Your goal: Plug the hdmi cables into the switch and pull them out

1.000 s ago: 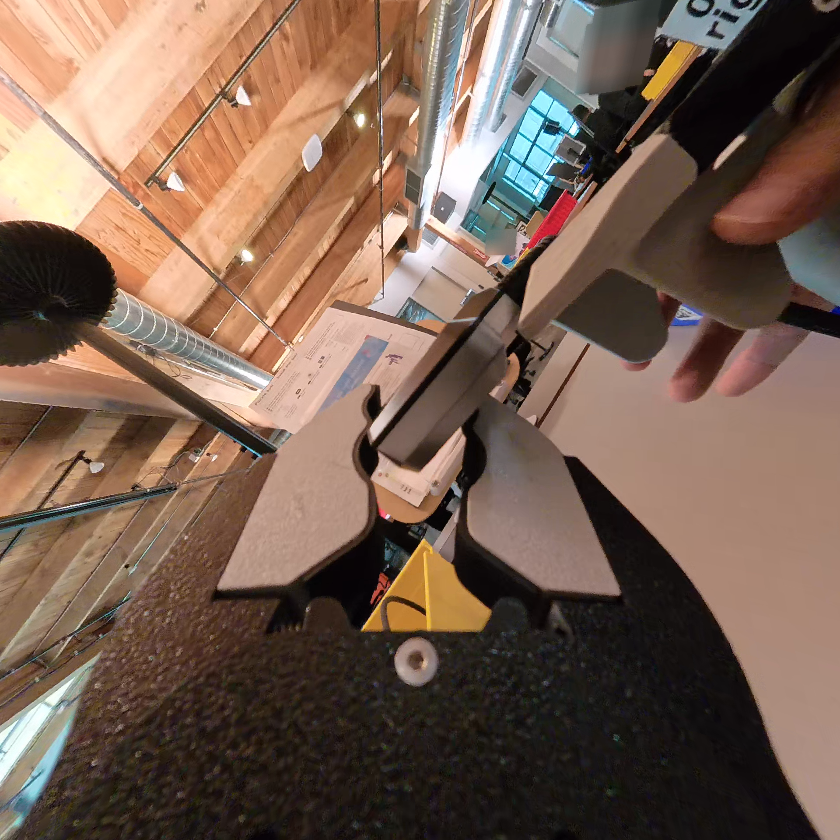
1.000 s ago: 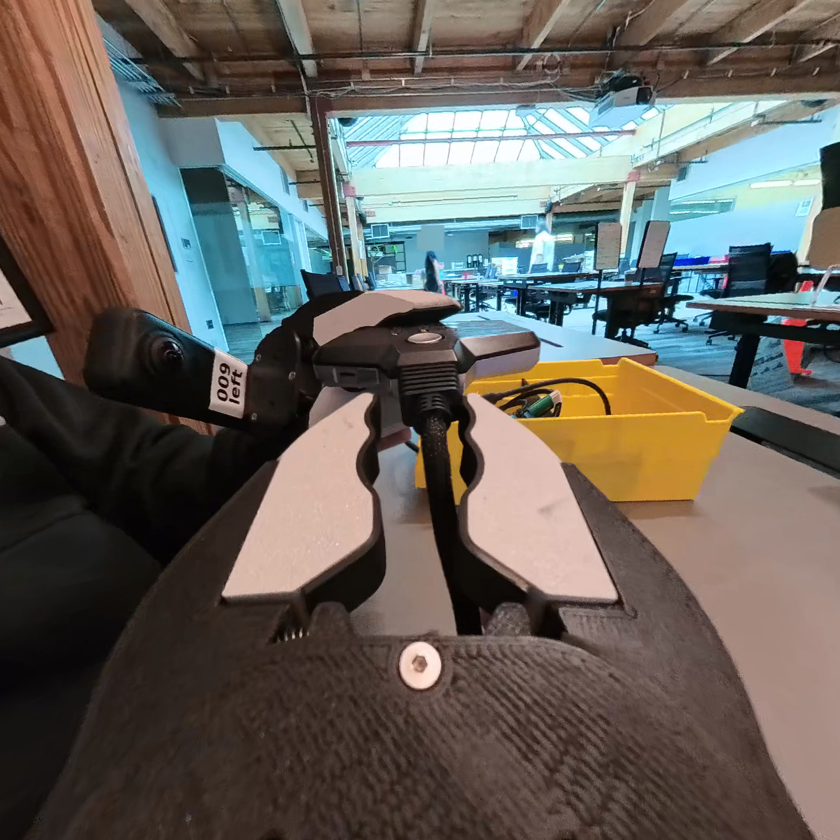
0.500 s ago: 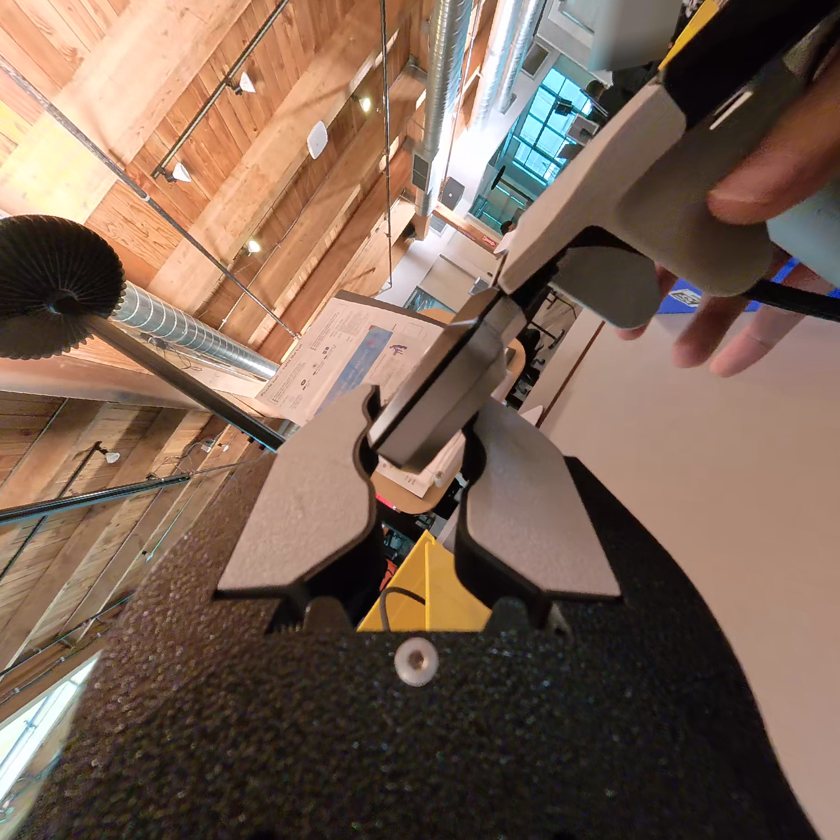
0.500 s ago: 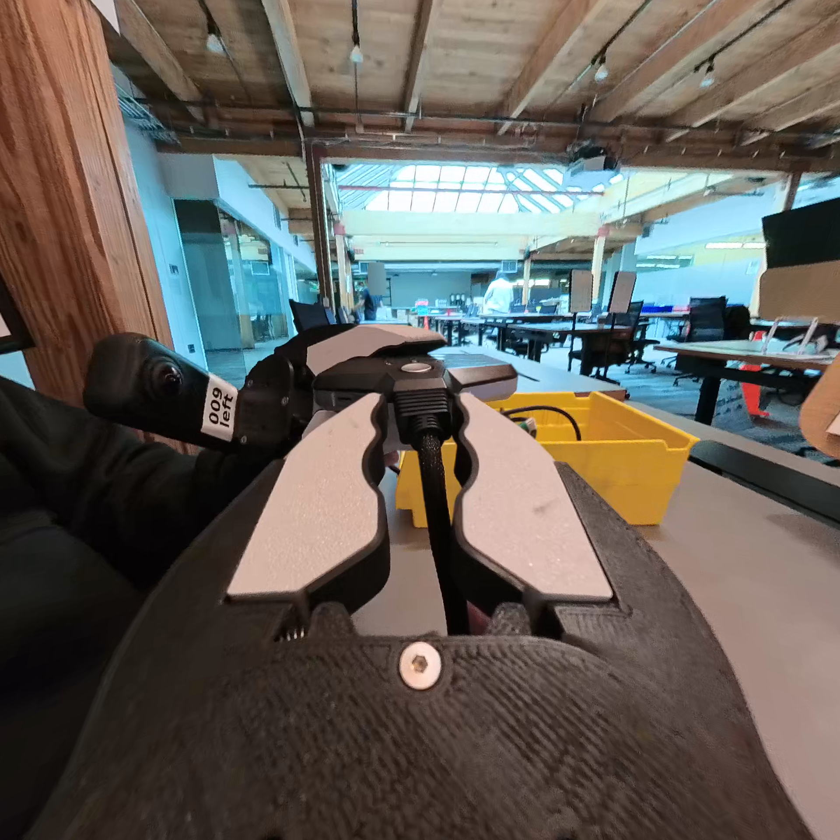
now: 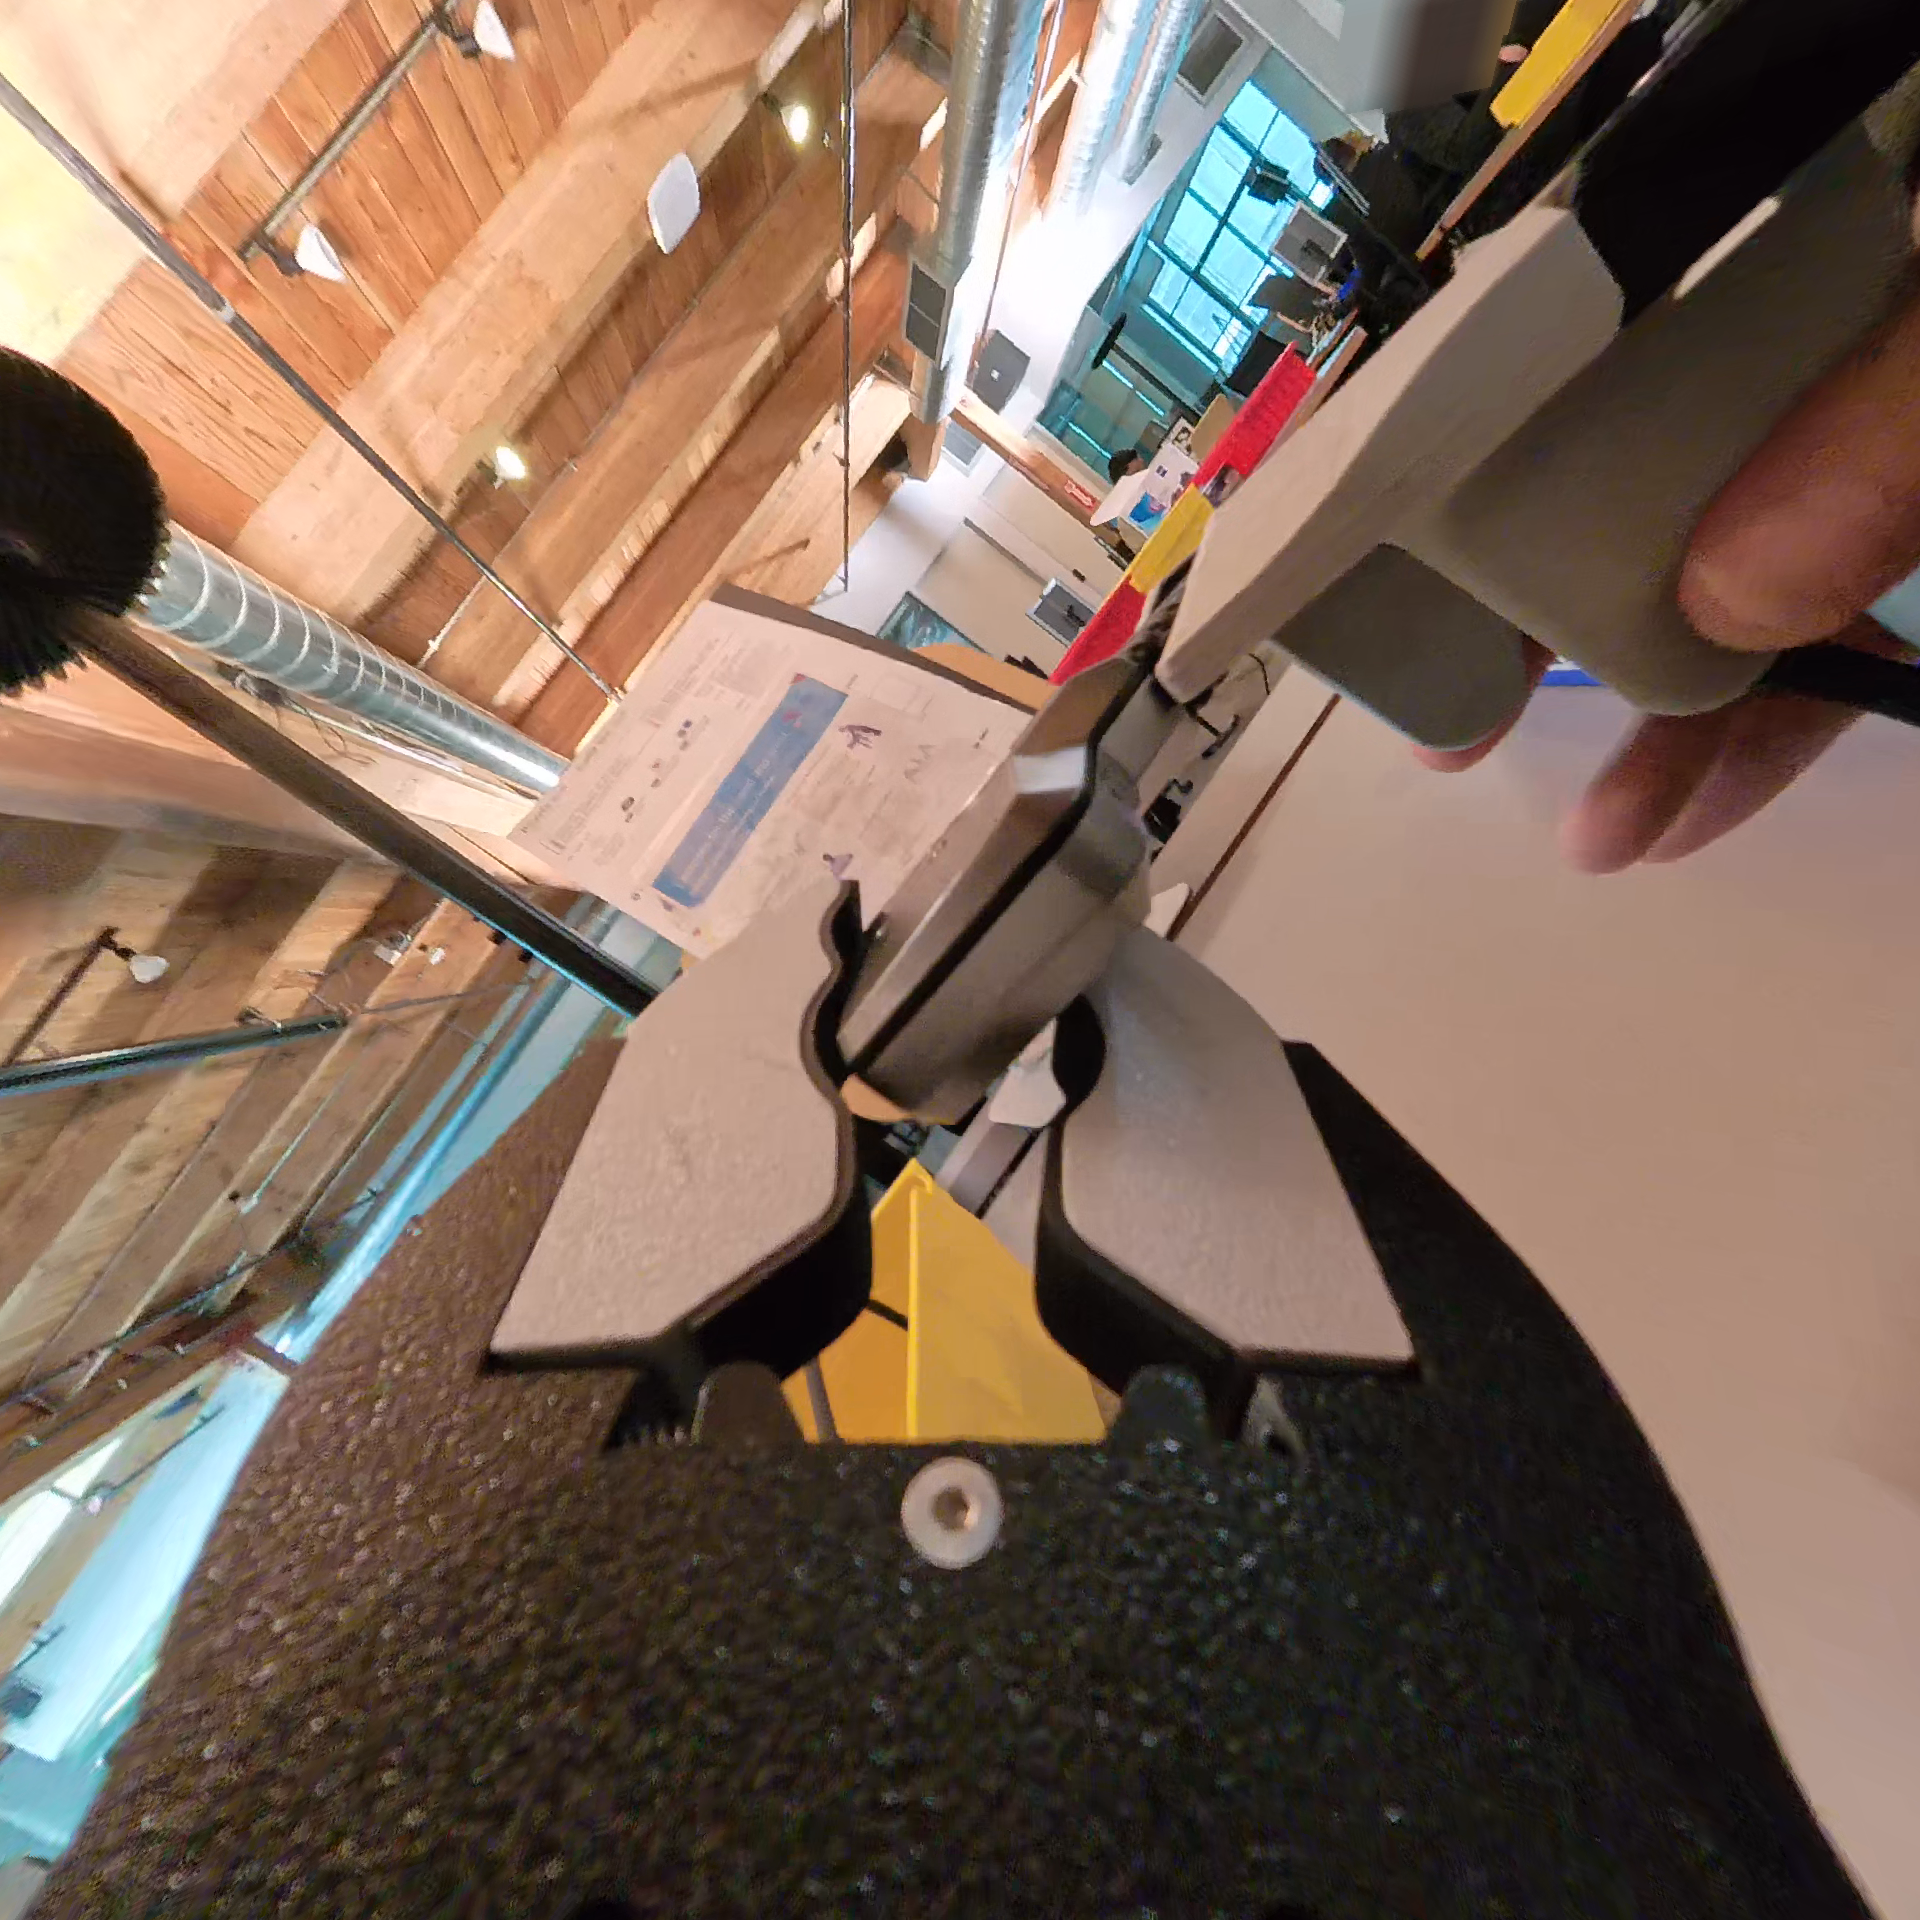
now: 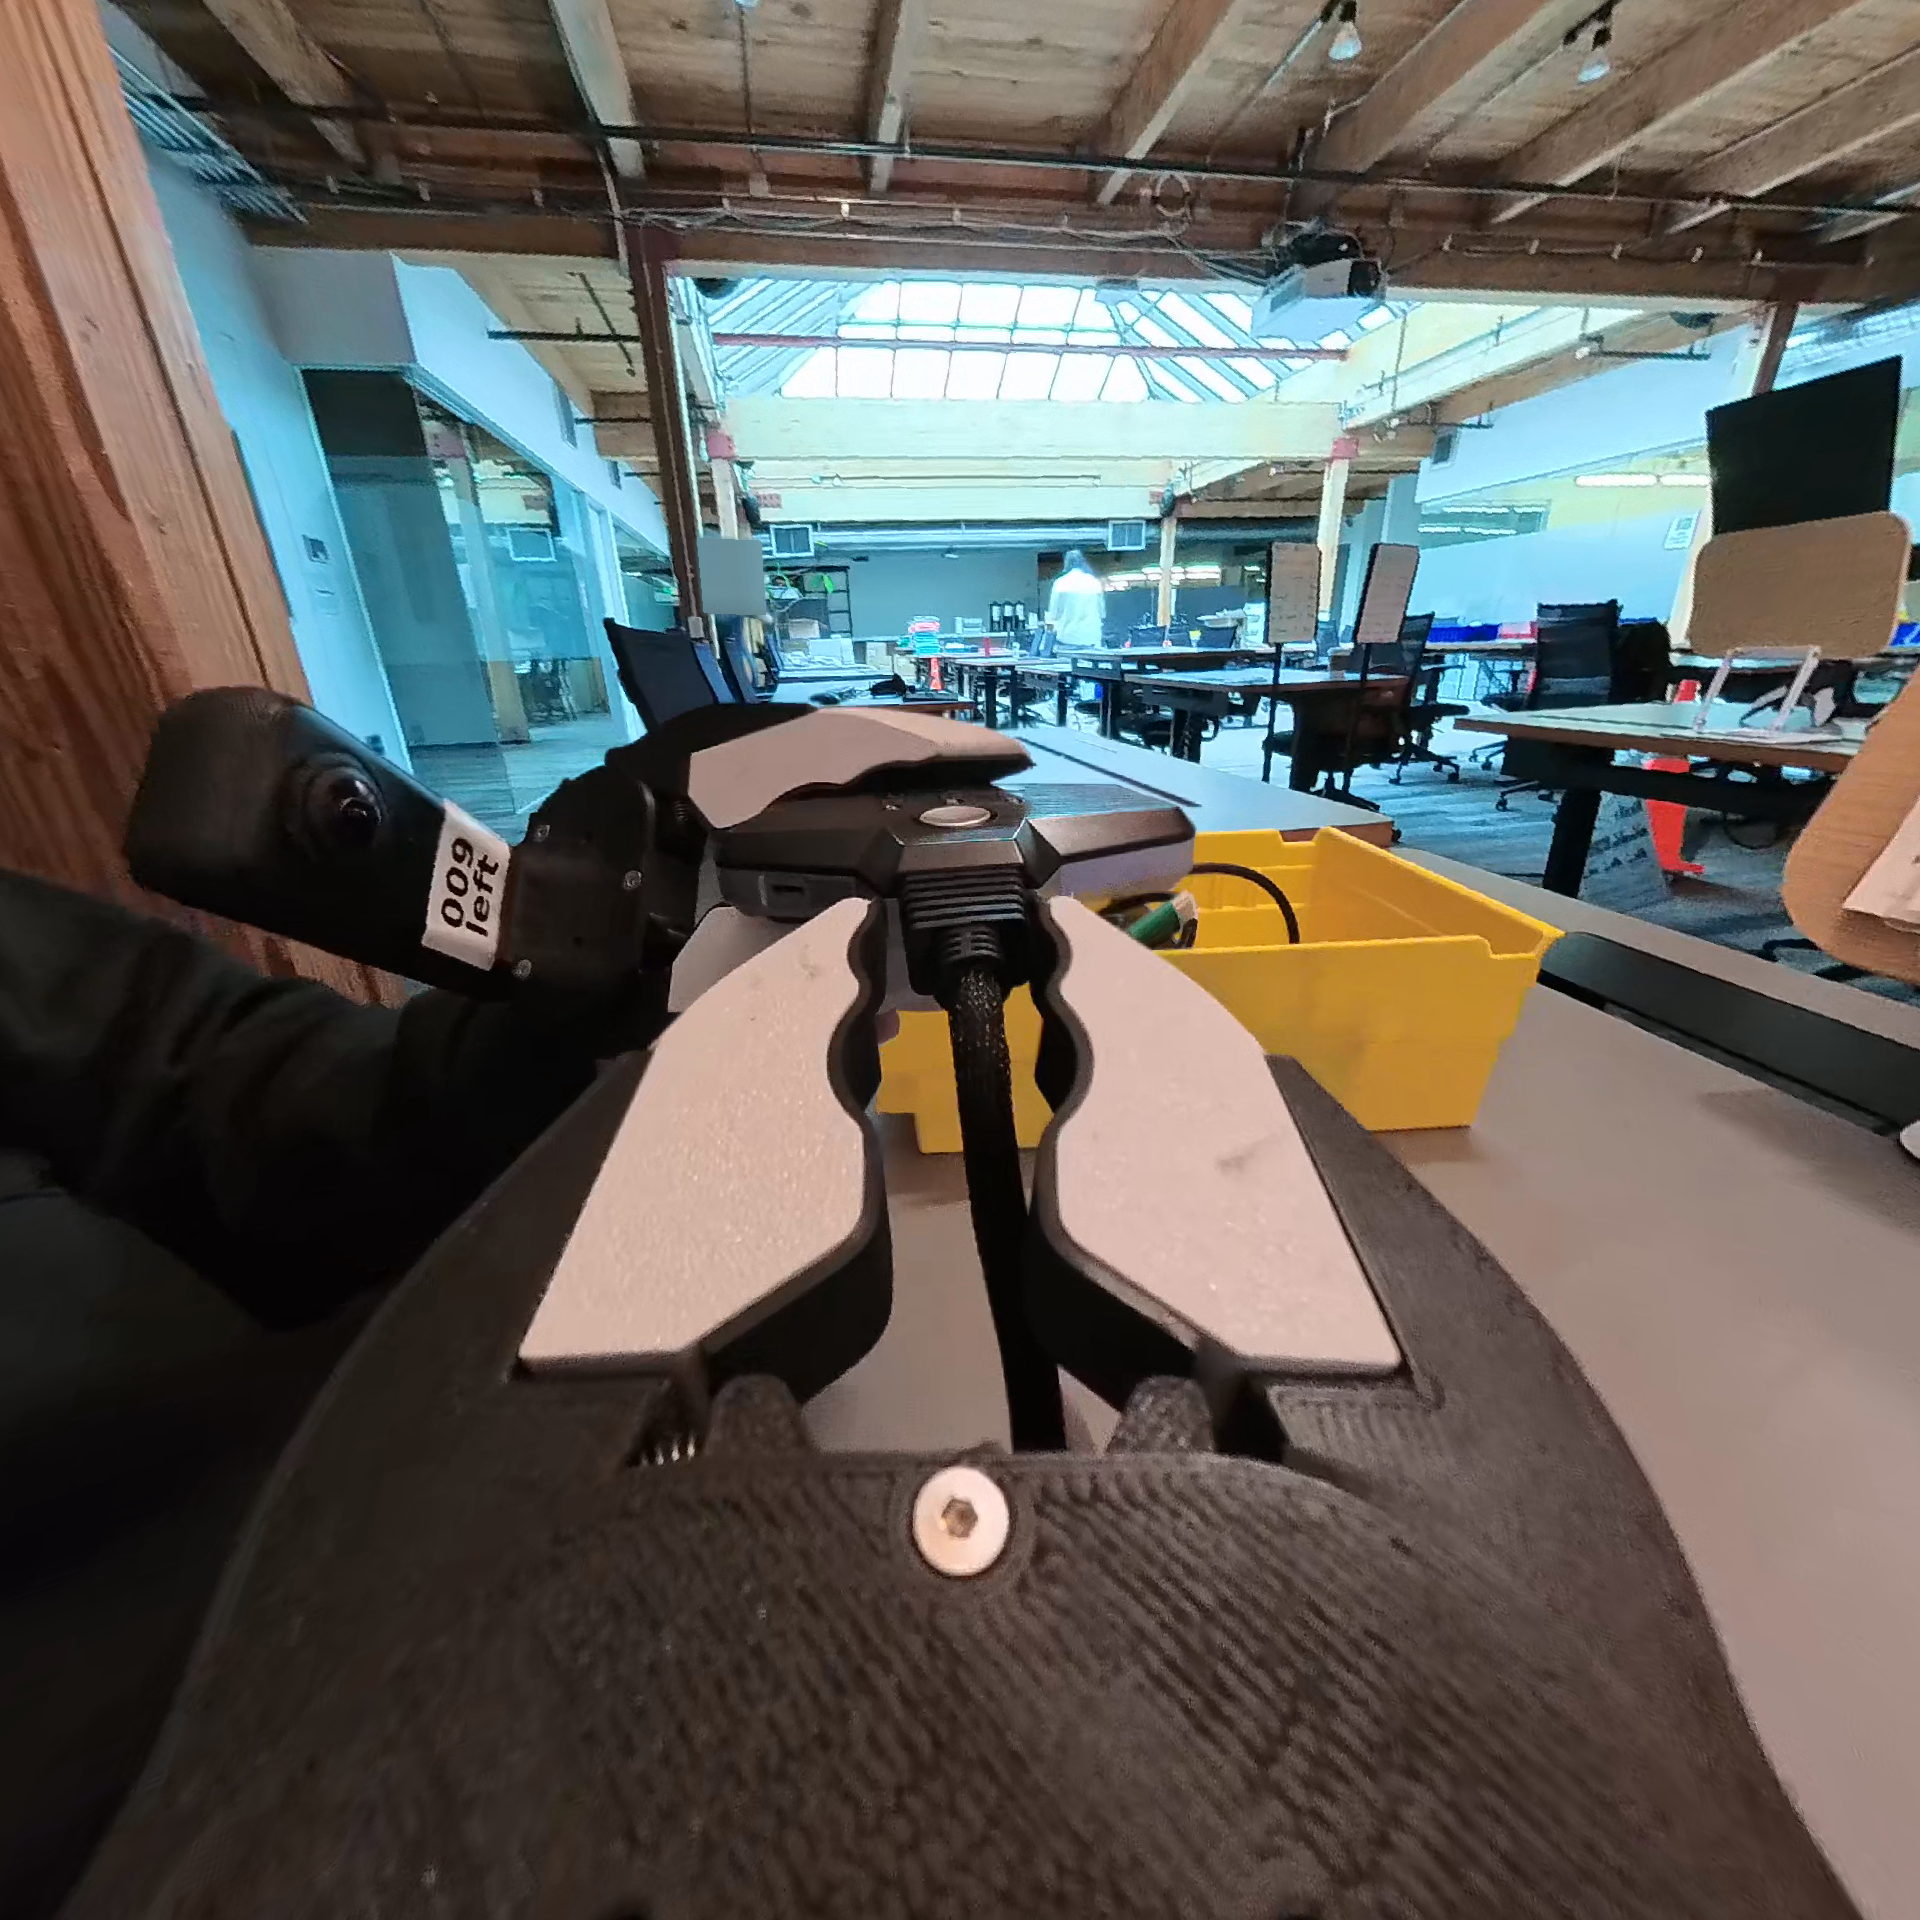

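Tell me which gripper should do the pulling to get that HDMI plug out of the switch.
Right. The right gripper is shut on the HDMI plug, lined up along the cable, so it can likely draw straight back. The left gripper is clamped on the switch and best just braces it.

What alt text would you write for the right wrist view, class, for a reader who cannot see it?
The right gripper grips a black braided HDMI cable at its plug, seated in a grey switch held by the left gripper. A yellow bin sits behind on the grey table.
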Demonstrator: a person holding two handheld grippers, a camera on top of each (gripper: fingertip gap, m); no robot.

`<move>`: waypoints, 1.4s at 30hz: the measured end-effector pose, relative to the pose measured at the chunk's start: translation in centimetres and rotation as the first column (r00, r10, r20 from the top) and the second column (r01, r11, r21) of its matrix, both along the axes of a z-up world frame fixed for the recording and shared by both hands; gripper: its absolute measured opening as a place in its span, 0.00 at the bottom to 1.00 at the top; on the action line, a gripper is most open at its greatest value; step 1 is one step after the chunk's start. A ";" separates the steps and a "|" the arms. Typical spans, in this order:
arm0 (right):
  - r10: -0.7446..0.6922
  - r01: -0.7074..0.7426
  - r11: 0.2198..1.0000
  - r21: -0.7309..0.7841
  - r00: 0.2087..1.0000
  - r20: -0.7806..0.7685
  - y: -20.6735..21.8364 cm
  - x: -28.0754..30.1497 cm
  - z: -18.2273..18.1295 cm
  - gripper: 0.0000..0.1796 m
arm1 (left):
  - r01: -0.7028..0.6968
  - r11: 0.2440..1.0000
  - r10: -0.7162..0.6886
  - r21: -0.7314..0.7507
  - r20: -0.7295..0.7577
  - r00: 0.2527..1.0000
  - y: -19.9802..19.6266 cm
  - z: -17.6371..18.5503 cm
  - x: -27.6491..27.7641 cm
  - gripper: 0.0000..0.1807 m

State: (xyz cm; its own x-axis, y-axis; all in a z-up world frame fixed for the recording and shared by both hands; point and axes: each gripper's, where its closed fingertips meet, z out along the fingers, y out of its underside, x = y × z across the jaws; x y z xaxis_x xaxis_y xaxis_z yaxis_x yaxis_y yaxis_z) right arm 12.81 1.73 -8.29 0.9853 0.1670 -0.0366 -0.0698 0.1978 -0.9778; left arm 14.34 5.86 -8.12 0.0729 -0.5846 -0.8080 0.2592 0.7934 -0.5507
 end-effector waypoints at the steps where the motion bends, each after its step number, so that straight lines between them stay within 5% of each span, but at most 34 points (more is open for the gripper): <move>1: -0.002 0.002 1.000 -0.001 1.000 -0.016 0.2 0.1 -0.1 0.15 | -0.005 1.000 0.005 -0.007 -0.008 1.000 0.1 -0.2 0.1 0.19; 15: -0.074 0.074 0.996 0.046 0.997 0.007 -1.3 2.5 0.1 0.13 | 0.084 0.989 -0.097 -0.120 -0.101 0.990 0.5 0.5 -0.1 0.25; 22: -0.150 0.147 0.987 0.064 0.988 0.034 -2.6 4.4 -0.4 0.13 | -0.073 0.911 -0.069 -0.405 -0.326 0.943 10.5 2.6 -2.4 0.21; 31: -0.131 0.131 0.987 0.091 0.991 -0.005 -3.0 5.6 -2.2 0.13 | -0.072 0.988 0.132 0.135 -0.522 0.842 17.6 -5.8 -1.8 0.22; 35: -0.129 0.129 0.988 0.088 0.992 -0.002 -3.2 5.8 -2.3 0.13 | -0.070 0.893 0.269 0.444 -0.402 0.875 18.9 -7.9 0.2 0.21; 42: -0.118 0.118 0.990 0.074 0.993 -0.003 -3.0 5.6 -2.7 0.13 | -0.009 0.798 0.235 0.603 -0.297 0.926 17.7 -9.4 2.0 0.10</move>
State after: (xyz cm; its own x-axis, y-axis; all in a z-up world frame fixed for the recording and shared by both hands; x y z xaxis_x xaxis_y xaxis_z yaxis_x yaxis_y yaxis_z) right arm 18.45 -1.28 -10.97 0.9983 0.0515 -0.0274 -0.0406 0.2760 -0.9603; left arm 16.33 23.59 -17.52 -0.2332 -0.0004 -0.9724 0.0246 0.9997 -0.0063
